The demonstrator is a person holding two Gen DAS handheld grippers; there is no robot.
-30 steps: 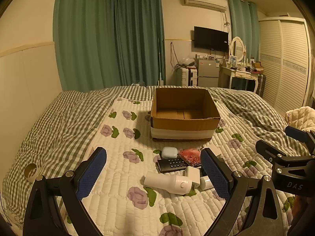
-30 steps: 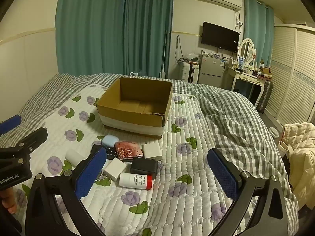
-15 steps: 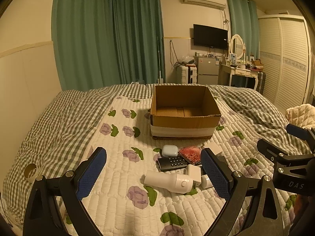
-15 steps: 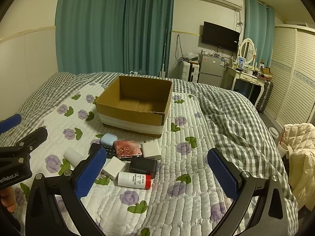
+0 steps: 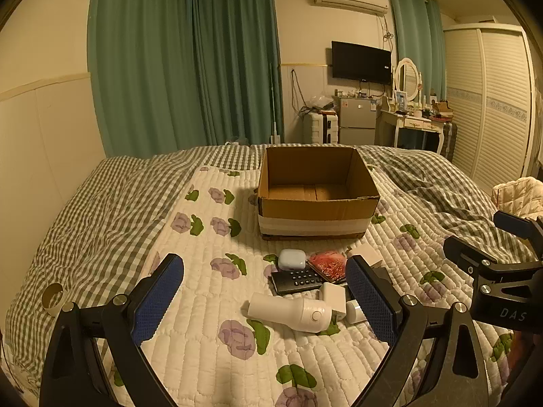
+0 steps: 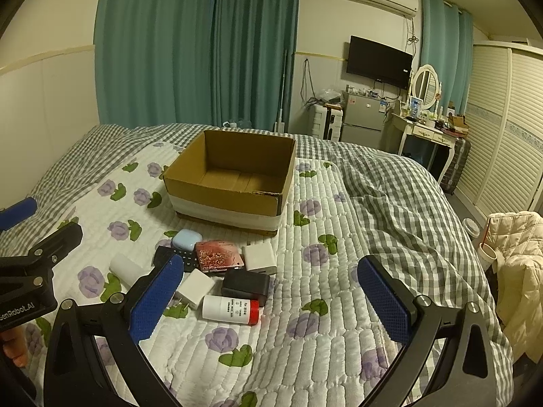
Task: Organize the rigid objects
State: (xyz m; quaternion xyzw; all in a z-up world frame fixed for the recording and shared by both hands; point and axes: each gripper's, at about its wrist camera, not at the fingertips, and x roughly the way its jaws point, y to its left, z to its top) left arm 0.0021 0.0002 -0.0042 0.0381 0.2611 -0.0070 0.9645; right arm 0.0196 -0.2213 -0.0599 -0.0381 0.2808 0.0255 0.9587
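Observation:
An open, empty cardboard box (image 5: 317, 193) (image 6: 234, 176) stands on the quilted bed. In front of it lies a cluster: a pale blue earbud case (image 5: 291, 259) (image 6: 186, 238), a black remote (image 5: 297, 279), a red patterned case (image 6: 219, 257), white chargers (image 6: 259, 257) (image 6: 195, 288), a black block (image 6: 246, 285), a white bottle with a red cap (image 6: 230, 309) and a white handheld device (image 5: 290, 312). My left gripper (image 5: 264, 302) is open and empty above the near side of the cluster. My right gripper (image 6: 268, 302) is open and empty, to the right of it.
A roll of tape (image 5: 52, 298) lies on the checked blanket at the left. A crumpled checked duvet (image 6: 390, 196) covers the bed's right side. A cream jacket (image 6: 516, 271) hangs off the right edge. Curtains, a TV and a dresser stand at the far wall.
Both grippers have drifted slightly; the box and cluster sit a little higher in the views. Nothing was taken hold of.

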